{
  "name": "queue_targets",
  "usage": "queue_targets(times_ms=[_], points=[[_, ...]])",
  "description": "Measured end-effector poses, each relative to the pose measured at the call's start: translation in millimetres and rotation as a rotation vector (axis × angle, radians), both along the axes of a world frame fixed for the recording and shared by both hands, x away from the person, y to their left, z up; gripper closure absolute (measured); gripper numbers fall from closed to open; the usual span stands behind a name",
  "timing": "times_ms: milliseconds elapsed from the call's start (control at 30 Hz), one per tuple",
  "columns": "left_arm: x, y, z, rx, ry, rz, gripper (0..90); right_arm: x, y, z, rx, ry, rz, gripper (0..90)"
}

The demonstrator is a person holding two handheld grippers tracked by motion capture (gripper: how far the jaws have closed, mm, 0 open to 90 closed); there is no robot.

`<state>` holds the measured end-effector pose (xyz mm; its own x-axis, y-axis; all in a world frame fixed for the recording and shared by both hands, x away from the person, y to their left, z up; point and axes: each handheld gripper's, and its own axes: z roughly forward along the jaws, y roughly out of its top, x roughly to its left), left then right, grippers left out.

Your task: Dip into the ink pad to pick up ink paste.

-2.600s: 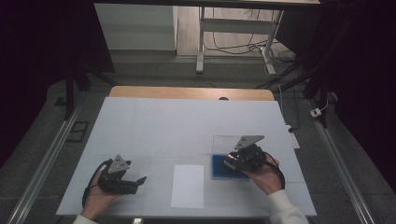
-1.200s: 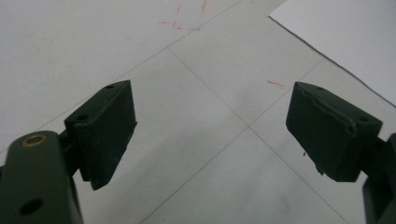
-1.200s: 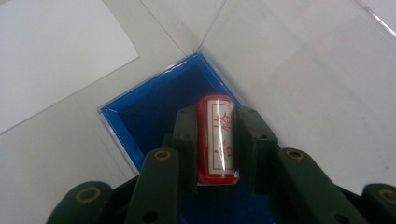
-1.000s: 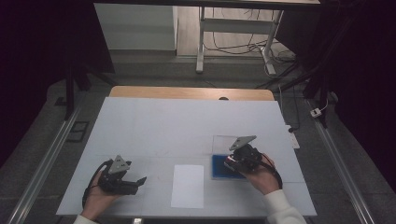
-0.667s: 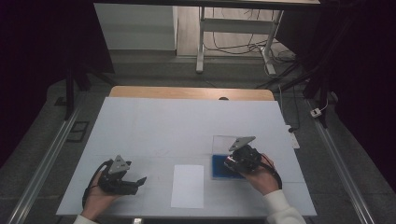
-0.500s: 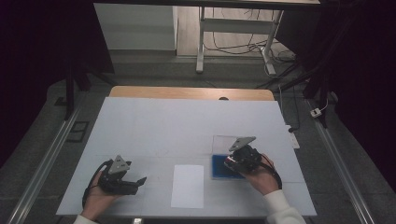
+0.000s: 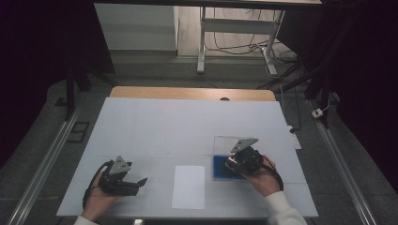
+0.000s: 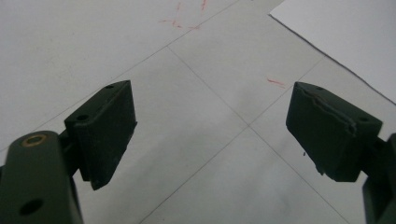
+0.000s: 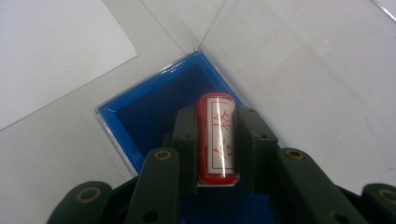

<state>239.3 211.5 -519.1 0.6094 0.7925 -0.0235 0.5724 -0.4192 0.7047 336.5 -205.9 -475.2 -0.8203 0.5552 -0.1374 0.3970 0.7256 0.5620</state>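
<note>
1. Stamp: red cylinder with a white label and red characters, clamped between the two jaws of the right gripper, lying along them; held over the blue ink pad, tip toward the pad's far corner; contact with the pad surface not discernible

2. Ink pad: shallow blue tray in a clear case, clear lid folded open flat on the far side; seen in the high view just left of the right hand

3. Right gripper: compared with the earlier high views, no visible shift in place, grip unchanged; judged as a pause at the pad, inking either in hand or just about to start

4. Sheet of paper: white, blank, flat on the table between the two hands, just left of the ink pad; likely target for the stamp, no mark on it yet

5. Left gripper: jaws wide apart, nothing between them; resting near the table's front left, well apart from the paper; same spot as in the earlier views, idle

6. Table: white top with faint ruled lines and small red marks near the left gripper
</note>
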Motion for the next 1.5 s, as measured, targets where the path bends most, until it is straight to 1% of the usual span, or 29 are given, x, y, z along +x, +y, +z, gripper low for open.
queue_targets(times_ms=[200, 333, 433, 467, 500, 533, 567, 633, 667, 700, 733, 800, 933, 1000, 1100, 1267, 1367, 1500], points=[[-0.4, -0.8, 0.0, 0.007, -0.001, -0.002, 16.3, -0.1, -0.7, -0.2, 0.002, 0.0, -0.002, 71.1], [-0.4, -0.7, 0.7, 0.0, -0.004, -0.003, 16.3, 0.6, -0.8, 0.4, 0.001, -0.002, 0.007, 70.8], [-0.4, 0.2, 1.3, -0.005, -0.005, -0.001, 16.3, -1.4, -1.3, 8.9, 0.023, -0.014, 0.026, 70.7], [-0.2, 0.0, 1.1, -0.003, -0.004, 0.0, 16.3, -1.8, -1.6, 13.0, 0.05, -0.028, 0.028, 70.6], [0.1, -0.2, 0.8, -0.002, -0.003, -0.001, 16.3, -2.2, -0.9, 17.1, 0.076, -0.021, 0.027, 70.6], [0.3, -0.5, 0.7, 0.0, -0.002, -0.003, 16.3, -3.1, 0.6, 21.3, 0.083, -0.012, 0.028, 70.6], [0.1, -0.6, 0.7, 0.0, -0.002, -0.004, 16.3, -4.6, 1.7, 24.5, 0.085, -0.027, 0.031, 70.6], [-0.2, -0.5, 0.7, 0.001, -0.004, -0.003, 16.3, -6.8, 2.1, 29.0, 0.102, -0.029, 0.044, 70.5], [-0.3, -0.4, 0.9, 0.001, -0.005, -0.002, 16.3, -8.3, 2.4, 30.4, 0.104, -0.029, 0.041, 70.5], [-0.5, -0.3, 1.0, 0.0, -0.005, -0.002, 16.3, -8.4, 2.0, 31.5, 0.099, -0.037, 0.05, 70.5], [-0.6, -0.2, 1.2, 0.0, -0.006, -0.002, 16.3, -9.1, 2.3, 32.2, 0.101, -0.035, 0.047, 70.5], [-0.6, -0.1, 1.2, 0.0, -0.007, -0.001, 16.3, -10.1, 2.4, 32.8, 0.089, -0.041, 0.037, 70.5], [-0.4, 0.4, 0.9, -0.002, -0.003, -0.002, 16.3, -9.1, 2.0, 29.6, 0.079, -0.046, 0.025, 70.5], [-0.4, 0.9, 0.9, -0.005, -0.002, -0.003, 16.3, -7.7, 1.3, 27.6, 0.081, -0.033, 0.018, 70.5], [-0.6, 1.0, 1.0, -0.007, -0.003, -0.003, 16.3, -6.3, 0.0, 25.6, 0.078, -0.026, 0.012, 70.5], [-0.5, 0.5, 0.5, 0.0, -0.002, -0.002, 16.3, -5.1, -2.2, 24.4, 0.067, -0.03, 0.003, 70.5], [-0.3, 0.8, 0.5, -0.001, -0.001, -0.003, 16.4, -4.8, -2.0, 23.0, 0.065, -0.019, -0.001, 70.5], [-0.4, 0.5, 0.2, 0.003, -0.001, -0.003, 16.4, -3.6, -0.7, 20.4, 0.053, -0.015, 0.006, 70.5]])
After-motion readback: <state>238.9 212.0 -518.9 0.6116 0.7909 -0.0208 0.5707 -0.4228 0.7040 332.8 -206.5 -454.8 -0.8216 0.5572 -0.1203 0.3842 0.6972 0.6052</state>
